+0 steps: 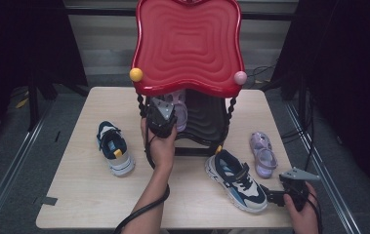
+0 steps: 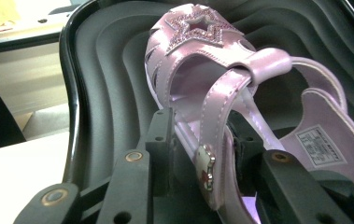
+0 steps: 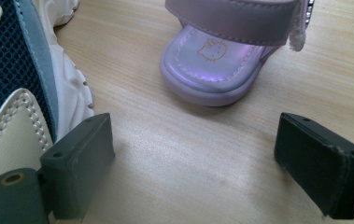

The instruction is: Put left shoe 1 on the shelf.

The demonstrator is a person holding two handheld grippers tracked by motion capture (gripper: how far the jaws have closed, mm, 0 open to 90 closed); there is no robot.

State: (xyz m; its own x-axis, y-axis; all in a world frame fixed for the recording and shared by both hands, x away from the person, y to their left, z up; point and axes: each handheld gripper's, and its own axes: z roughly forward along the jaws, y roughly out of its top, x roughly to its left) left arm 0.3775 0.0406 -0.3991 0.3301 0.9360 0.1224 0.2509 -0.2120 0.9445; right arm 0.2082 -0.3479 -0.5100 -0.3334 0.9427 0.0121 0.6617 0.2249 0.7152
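Observation:
A pink sandal (image 2: 198, 60) with a glitter star lies on the black lower tray (image 2: 100, 84) of a red-topped rack (image 1: 187, 44). My left gripper (image 2: 205, 144) reaches under the red top (image 1: 163, 114). Its jaws stand slightly apart on either side of the sandal's side strap, and the pads do not press on it. In the high view the sandal (image 1: 179, 109) shows just beyond that gripper. My right gripper (image 1: 269, 196) rests low at the table's front right, open and holding nothing (image 3: 193, 154). It sits between a navy-and-white sneaker (image 3: 6, 79) and a lilac sandal (image 3: 212, 65).
The wooden table (image 1: 75, 195) carries the rack at its far middle. A second navy sneaker (image 1: 114, 148) stands at the left. The other sneaker (image 1: 235, 179) and the lilac sandal (image 1: 263, 153) lie at the right front. Cables trail off the right edge.

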